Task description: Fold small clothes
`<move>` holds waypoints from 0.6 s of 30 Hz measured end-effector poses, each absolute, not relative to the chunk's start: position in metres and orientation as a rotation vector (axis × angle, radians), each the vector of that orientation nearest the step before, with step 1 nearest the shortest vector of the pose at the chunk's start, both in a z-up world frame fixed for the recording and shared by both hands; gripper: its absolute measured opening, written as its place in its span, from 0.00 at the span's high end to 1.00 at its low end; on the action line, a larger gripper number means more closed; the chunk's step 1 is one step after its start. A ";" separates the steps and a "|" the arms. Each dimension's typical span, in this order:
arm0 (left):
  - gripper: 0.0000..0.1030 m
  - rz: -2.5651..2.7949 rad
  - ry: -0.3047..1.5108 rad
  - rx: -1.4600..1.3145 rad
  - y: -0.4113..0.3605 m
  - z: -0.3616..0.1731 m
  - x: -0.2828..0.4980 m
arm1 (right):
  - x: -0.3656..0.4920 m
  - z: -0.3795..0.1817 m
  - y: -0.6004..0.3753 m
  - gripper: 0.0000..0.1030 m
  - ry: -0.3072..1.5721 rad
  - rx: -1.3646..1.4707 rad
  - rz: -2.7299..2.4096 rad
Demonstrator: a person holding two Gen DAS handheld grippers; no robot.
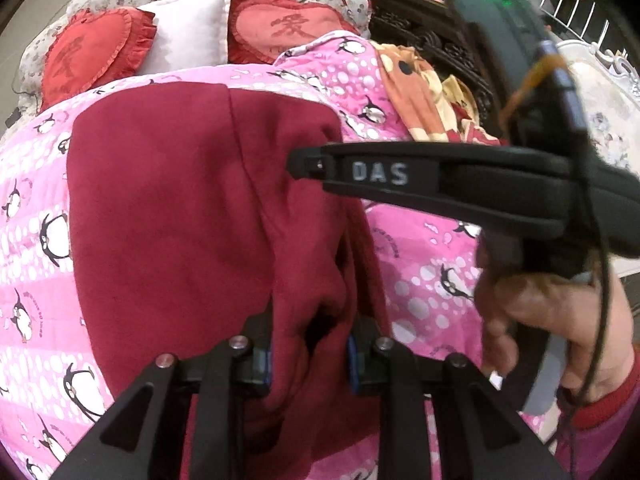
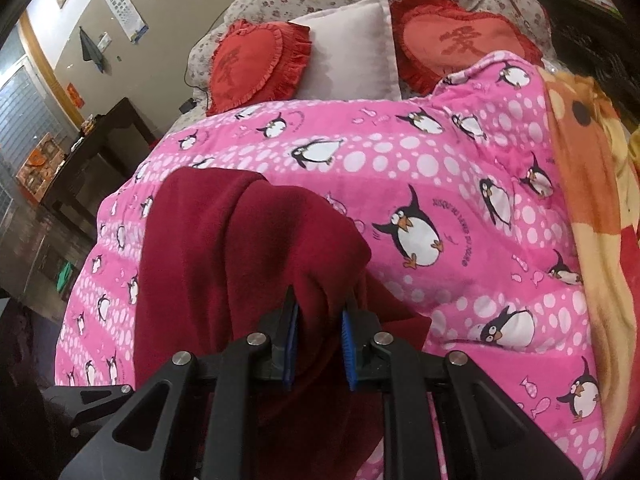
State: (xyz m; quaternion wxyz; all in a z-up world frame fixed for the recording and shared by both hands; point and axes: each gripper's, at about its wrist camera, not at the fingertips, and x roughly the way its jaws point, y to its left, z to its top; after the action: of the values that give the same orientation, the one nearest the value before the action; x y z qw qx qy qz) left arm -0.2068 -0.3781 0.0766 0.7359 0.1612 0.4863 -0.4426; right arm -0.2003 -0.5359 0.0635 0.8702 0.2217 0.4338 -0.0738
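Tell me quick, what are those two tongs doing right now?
Left tongs: closed on a bunched fold of the dark red garment.
Right tongs: closed on the same dark red garment, near its edge.

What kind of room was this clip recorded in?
Most likely a home bedroom: a bed under a pink penguin quilt, heart-shaped red cushions beside a white pillow, and a dark side table.

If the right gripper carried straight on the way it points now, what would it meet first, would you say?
The right gripper is already shut on the maroon garment, so that bunched fabric comes first. Beyond it, probably the pink penguin quilt, though depth is unclear.
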 end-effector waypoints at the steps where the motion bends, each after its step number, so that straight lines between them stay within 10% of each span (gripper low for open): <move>1: 0.71 -0.978 1.073 0.348 -0.378 0.077 -0.208 | -0.200 0.062 -0.537 1.00 0.909 0.465 -0.157; 18: 0.50 -1.049 1.107 0.310 -0.310 0.102 -0.225 | -0.230 0.072 -0.547 0.90 0.871 0.526 -0.225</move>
State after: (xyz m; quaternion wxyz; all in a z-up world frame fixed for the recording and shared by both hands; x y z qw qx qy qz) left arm -0.2248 -0.3102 0.1020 0.7121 0.1398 0.4995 -0.4731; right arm -0.2302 -0.5470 0.0722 0.8674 0.2511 0.4159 -0.1077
